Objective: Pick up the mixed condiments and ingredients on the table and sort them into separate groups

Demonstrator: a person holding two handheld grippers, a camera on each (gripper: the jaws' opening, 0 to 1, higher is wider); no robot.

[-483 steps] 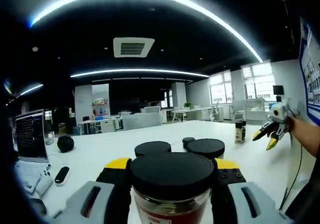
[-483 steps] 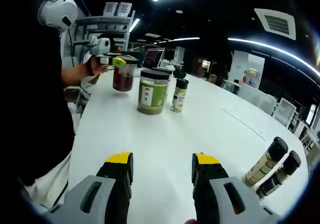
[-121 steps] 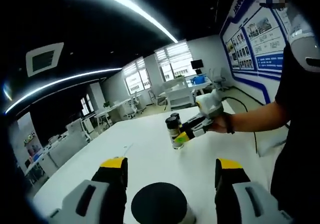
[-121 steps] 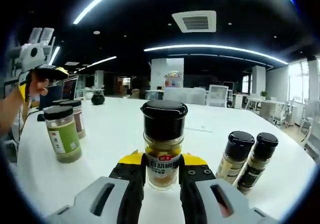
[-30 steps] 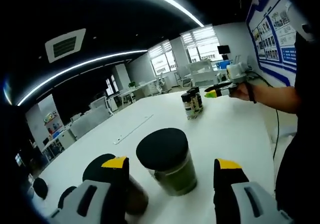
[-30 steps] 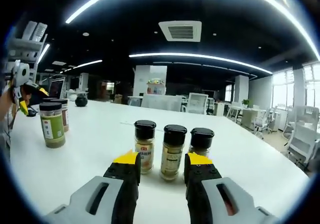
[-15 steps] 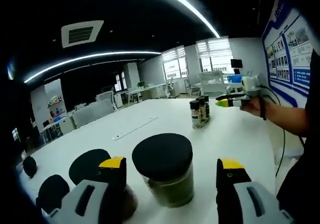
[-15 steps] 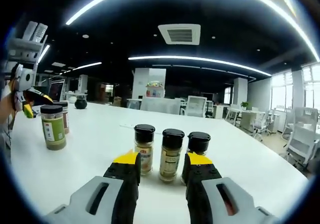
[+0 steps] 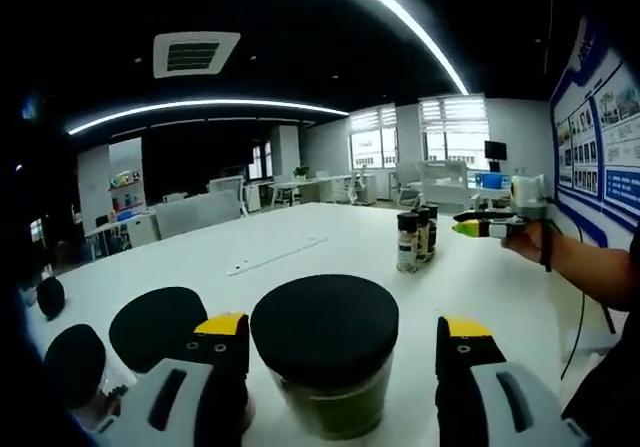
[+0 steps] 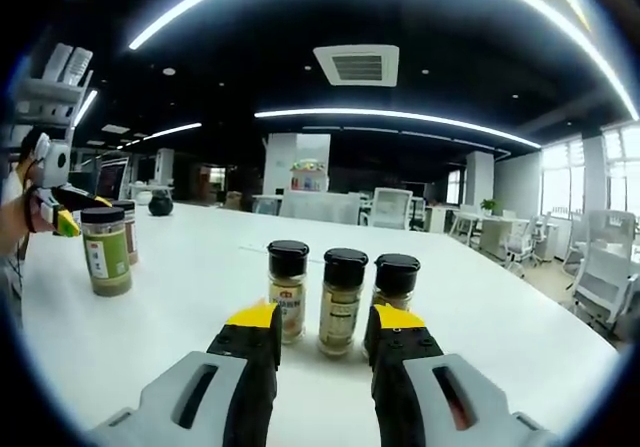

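Hiding the third spice bottle's (image 10: 396, 283) base, right tool (image 10: 320, 329) open.

We see three small spice bottles (image 10: 342, 300) standing upright in a close row on the white table (image 10: 180, 317), just ahead of the right gripper's (image 10: 318, 329) yellow-tipped jaws; each has a black cap, a clear body and a pale powder inside, and the middle one lines up with the gap between the jaws. Between the parted jaws of the left gripper (image 9: 340, 337) stands a wide jar (image 9: 325, 362) with a black lid and greenish contents, upright. Two more black-lidded jars (image 9: 155, 329) stand to its left, close together.
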